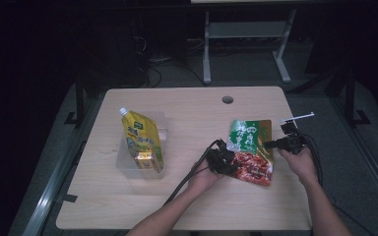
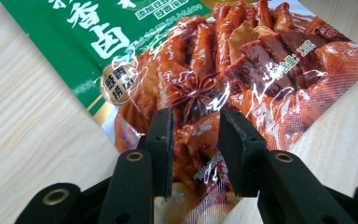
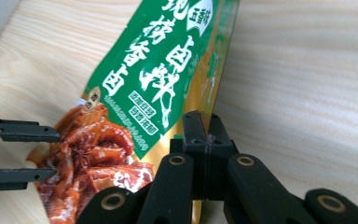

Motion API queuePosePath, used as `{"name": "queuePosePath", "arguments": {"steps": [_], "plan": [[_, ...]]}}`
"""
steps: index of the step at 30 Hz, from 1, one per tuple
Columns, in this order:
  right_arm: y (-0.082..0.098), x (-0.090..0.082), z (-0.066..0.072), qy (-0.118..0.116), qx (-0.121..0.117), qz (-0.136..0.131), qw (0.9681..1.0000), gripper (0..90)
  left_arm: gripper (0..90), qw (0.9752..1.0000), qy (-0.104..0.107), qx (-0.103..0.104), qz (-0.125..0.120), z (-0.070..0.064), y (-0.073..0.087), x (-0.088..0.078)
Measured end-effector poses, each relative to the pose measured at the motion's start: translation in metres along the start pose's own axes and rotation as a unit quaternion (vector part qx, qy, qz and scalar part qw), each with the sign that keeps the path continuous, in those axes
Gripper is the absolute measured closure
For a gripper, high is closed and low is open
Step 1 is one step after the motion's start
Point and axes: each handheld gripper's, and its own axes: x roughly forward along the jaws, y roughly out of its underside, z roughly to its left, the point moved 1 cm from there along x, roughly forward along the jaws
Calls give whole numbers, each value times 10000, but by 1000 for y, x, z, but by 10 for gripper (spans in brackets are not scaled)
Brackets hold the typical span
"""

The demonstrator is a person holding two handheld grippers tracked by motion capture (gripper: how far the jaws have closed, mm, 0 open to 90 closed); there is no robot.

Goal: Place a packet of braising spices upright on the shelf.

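Tray [image 1: 123,164], clear plastic, far left, holds yellow spout pouch [image 1: 140,137] leaning upright. Right of centre, green-and-red snack packet [image 1: 250,152] lies on table [image 1: 187,201]. Left gripper [image 2: 196,128] straddles its near-left corner, jaws parted, not pinching. Right gripper [image 3: 201,133] clamped on the right edge, likely to lift it.

High view dim, surroundings black, table [image 1: 187,196] lit; gripper views bright, sharp, glare on food pouch [image 2: 223,60].
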Motion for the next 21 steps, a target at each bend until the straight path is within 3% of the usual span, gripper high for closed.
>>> {"name": "queuePosePath", "arguments": {"steps": [9, 21], "plan": [[-7, -18, 17, -94, -146, -255, 9995, 900, 605, 9998, 99, -35, -140, -1, 3, -14], [-20, -43, 54, -271, -657, -586, 9958, 900, 547, 9994, 148, -4, -308, -5, 9, -32]]}}
